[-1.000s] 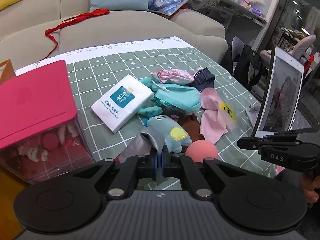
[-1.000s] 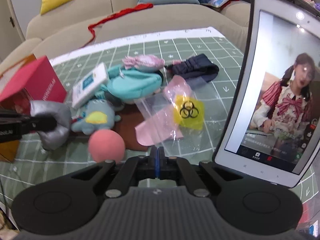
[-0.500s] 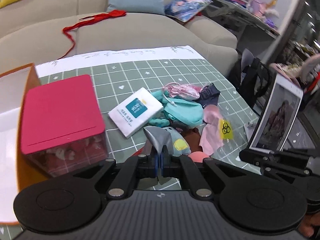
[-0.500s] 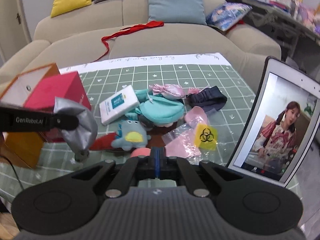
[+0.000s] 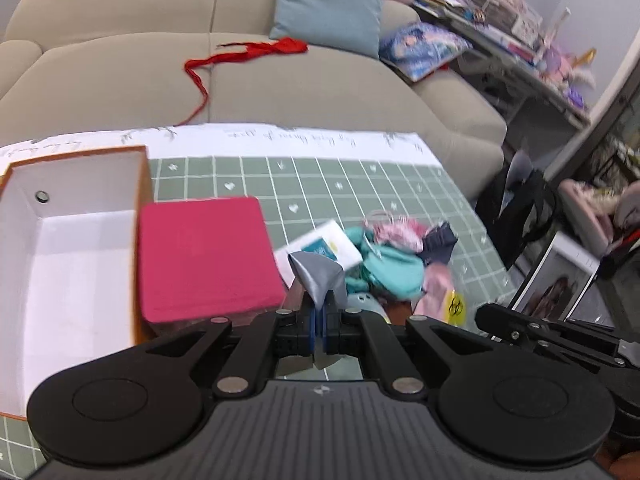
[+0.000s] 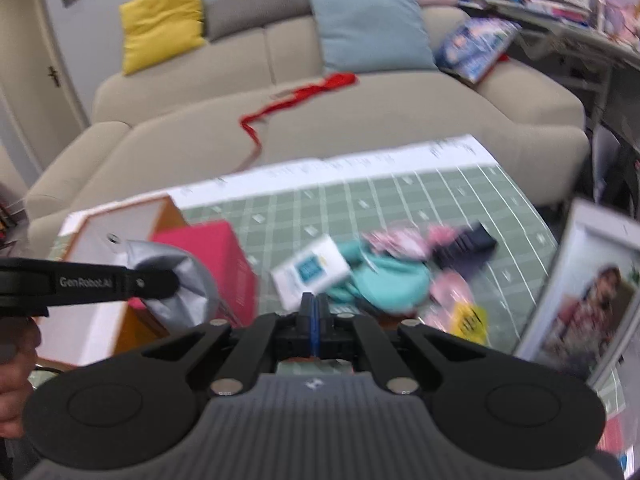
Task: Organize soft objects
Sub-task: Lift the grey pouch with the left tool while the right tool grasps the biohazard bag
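Left wrist view first: we see the left gripper [image 5: 320, 312] with its jaws pressed together on a silver-grey soft pouch [image 5: 318, 276], which sticks up between the fingertips, clear of the table. At ten o'clock from it lies the pink-lidded box [image 5: 204, 256], and at nine o'clock beyond that the open orange carton [image 5: 76, 232] with a white, bare inside. At two o'clock the rest of the soft things are heaped on the green grid tablecloth [image 5: 320, 184]: a white tissue pack [image 5: 324, 246], a teal pouch [image 5: 394, 270], a pink drawstring bag [image 5: 396, 230], a dark navy cloth [image 5: 440, 240] and a clear bag with a yellow biohazard label [image 5: 456, 306]. At three o'clock the right gripper's black arm crosses low, with the tablet [image 5: 560, 280] propped behind it. A beige sofa [image 5: 304, 84] fills twelve o'clock, carrying a red ribbon [image 5: 240, 52] and a light blue cushion [image 5: 328, 0]

From the right wrist view, blurred, we see the right gripper [image 6: 314, 312] closed tight with nothing between its fingers. At nine o'clock the left gripper [image 6: 152, 282] holds the grey pouch [image 6: 180, 292] in front of the pink box [image 6: 216, 256] and the carton [image 6: 120, 232], so the pouch hides part of both. The heap sits at one o'clock, the tablet [image 6: 580, 300] at three o'clock
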Demonstrator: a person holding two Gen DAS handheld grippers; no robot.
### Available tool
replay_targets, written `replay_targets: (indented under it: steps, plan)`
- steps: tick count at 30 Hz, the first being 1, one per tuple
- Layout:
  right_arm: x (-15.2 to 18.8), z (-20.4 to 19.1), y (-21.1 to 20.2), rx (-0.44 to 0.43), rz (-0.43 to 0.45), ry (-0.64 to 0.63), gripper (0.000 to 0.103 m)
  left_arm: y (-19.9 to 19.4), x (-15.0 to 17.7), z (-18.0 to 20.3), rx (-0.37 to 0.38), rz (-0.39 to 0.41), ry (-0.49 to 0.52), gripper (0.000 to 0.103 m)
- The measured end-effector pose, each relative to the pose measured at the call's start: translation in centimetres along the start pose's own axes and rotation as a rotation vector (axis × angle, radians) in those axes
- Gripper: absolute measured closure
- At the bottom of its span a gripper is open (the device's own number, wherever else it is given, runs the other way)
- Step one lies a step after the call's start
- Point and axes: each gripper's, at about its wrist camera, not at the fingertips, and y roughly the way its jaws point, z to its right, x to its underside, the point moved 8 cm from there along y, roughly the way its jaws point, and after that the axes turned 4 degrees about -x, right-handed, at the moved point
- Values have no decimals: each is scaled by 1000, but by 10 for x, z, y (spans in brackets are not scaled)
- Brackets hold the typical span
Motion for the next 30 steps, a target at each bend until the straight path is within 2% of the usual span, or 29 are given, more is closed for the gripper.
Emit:
replay_targets:
  steps: [4,9,15,23,26,28,30]
  plan:
    - [-26,-43,-8,-75,38,-32,103,-26,-15,-22,2,14,-44,100]
    - [-48,-104,-10,-163,67,-102,103,-59,-25,-63,-42,47,-101,100]
    - [-52,-178,0,-311,56,-160,103,-91,-30,-106,-121,99,-124,100]
    - [-39,-246,30,-553,-97,-108,103,-99,-14,-162,-208,92,-189,100]
    - [-30,-257,43,-595,-150,-67,103,-96,-6,-181,-225,77,-221,100]
    - [-22,-259,57,-643,-216,-6,103,-94,0,-193,-229,68,-243,100]
    - [-13,-256,72,-623,-254,23,103,-91,8,-207,-229,52,-263,100]
